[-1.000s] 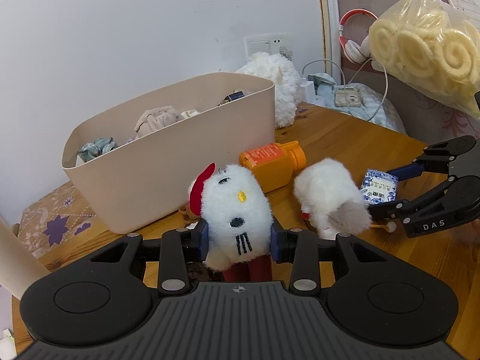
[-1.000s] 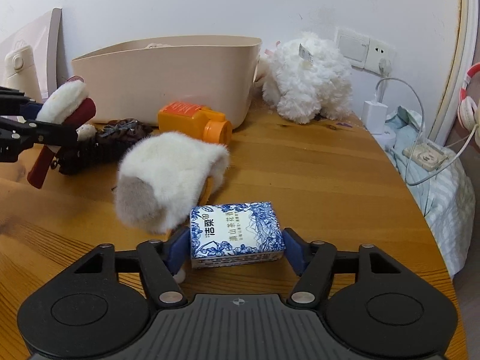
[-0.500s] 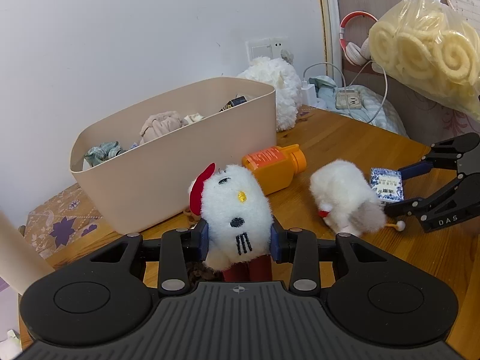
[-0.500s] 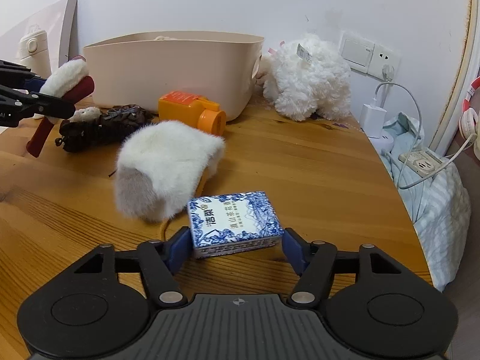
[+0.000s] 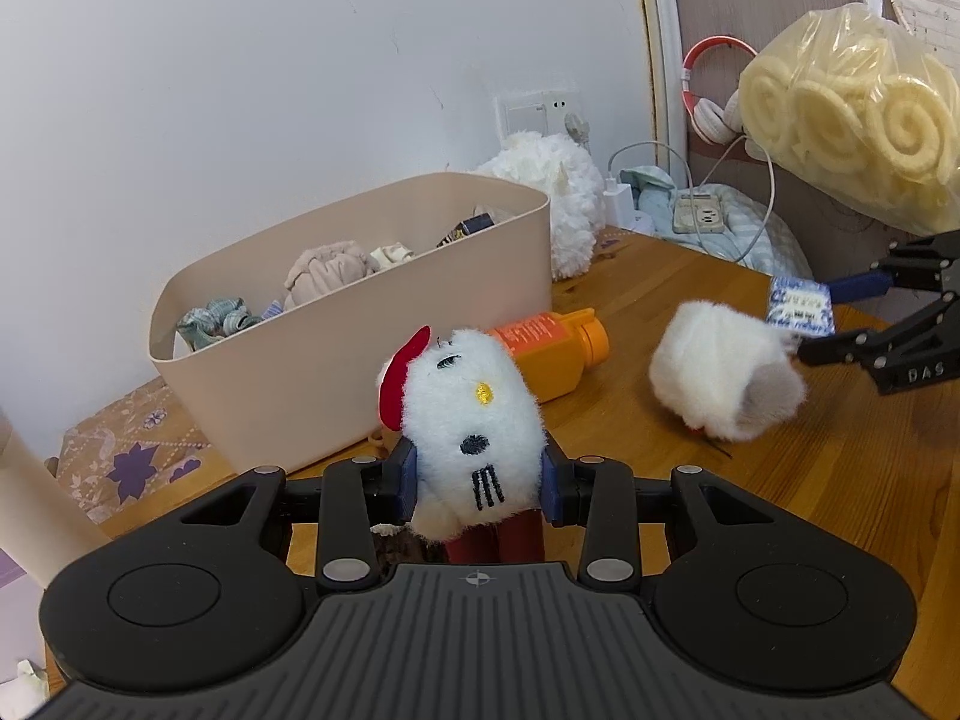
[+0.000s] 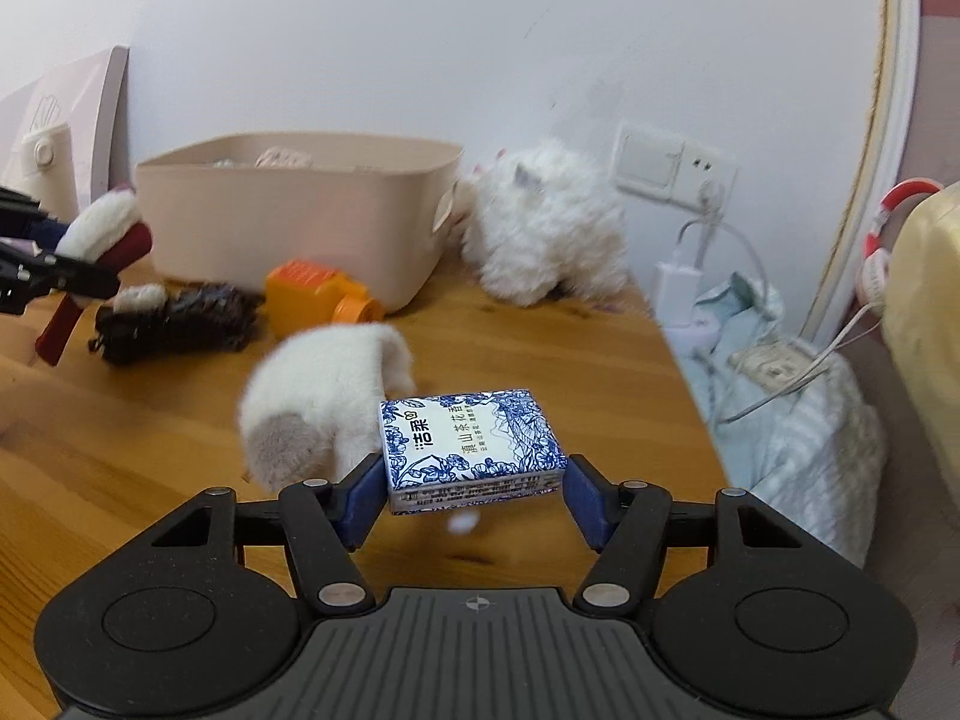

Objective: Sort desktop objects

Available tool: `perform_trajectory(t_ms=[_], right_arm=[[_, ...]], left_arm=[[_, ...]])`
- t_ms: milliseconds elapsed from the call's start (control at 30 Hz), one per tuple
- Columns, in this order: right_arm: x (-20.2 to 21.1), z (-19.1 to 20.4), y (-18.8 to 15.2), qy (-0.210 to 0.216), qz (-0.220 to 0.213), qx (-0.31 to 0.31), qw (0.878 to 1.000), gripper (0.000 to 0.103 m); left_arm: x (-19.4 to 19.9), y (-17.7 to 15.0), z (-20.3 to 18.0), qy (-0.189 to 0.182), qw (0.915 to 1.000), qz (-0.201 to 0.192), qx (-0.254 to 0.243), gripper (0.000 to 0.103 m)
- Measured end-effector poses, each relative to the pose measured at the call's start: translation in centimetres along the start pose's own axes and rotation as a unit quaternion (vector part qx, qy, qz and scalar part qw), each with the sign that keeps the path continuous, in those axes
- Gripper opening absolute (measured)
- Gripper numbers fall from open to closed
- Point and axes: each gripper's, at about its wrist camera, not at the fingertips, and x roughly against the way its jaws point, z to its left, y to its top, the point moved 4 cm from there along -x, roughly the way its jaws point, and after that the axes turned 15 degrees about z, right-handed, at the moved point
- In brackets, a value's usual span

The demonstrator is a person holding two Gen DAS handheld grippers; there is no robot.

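I'm working over a wooden tabletop (image 6: pixel 540 360) pushed against a pale wall. Nearest to me, my left gripper (image 5: pixel 480 480) pinches a white plush toy (image 5: pixel 471 420) with a red bow and a yellow nose, its blue pads pressed into the fur on both sides, the toy's dark red legs hanging below. My right gripper (image 6: pixel 474 495) is clamped on a blue-and-white printed box (image 6: pixel 471 447), held flat and clear of the table. Just beyond that box lies a white furry tube-shaped plush (image 6: pixel 324 402) with a grey end, resting on the wood. Behind it an orange bottle (image 5: pixel 549 354) lies on its side, just beside the front wall of the beige storage bin (image 5: pixel 336 354), and a dark bundle (image 6: pixel 174 324) sits on the table to its left in the right wrist view. The bin already holds a beige cloth item and several small things. Past its right end a fluffy white stuffed animal (image 6: pixel 546 240) rests near the wall socket (image 6: pixel 672 171), with a charger and cables on a light blue cloth off the table's edge.
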Motion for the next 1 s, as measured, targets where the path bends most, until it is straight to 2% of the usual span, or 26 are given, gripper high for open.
perform_trajectory(t_ms=[133, 267, 500, 733, 867, 1000], right_arm=[[0.8, -0.7, 0.3, 0.018, -0.018, -0.011, 1.0, 0.061], [0.3, -0.4, 0.2, 0.028, -0.011, -0.011, 1.0, 0.061], [0.3, -1.2, 0.5, 0.084, -0.028, -0.073, 0.993, 0.061], [2.3, -0.5, 2.7, 0.082, -0.061, -0.059, 0.993, 0.06], [2.0, 0.0, 3.3, 0.08, -0.056, -0.054, 0.994, 0.06], [2.1, -0.4, 3.7, 0.089, -0.061, -0.075, 0.991, 0.06]], left_arm=[[0.3, -0.1, 0.0, -0.001, 1.0, -0.003, 0.001, 0.039], [0.3, -0.2, 0.0, 0.0, 1.0, -0.003, 0.003, 0.039], [0.2, -0.4, 0.5, 0.001, 1.0, -0.002, 0.009, 0.039], [0.4, -0.2, 1.2, 0.004, 0.9996, -0.007, 0.025, 0.039], [0.5, -0.3, 1.2, 0.005, 0.9996, -0.009, 0.025, 0.039], [0.5, -0.4, 1.2, 0.007, 0.9996, -0.007, 0.026, 0.039]])
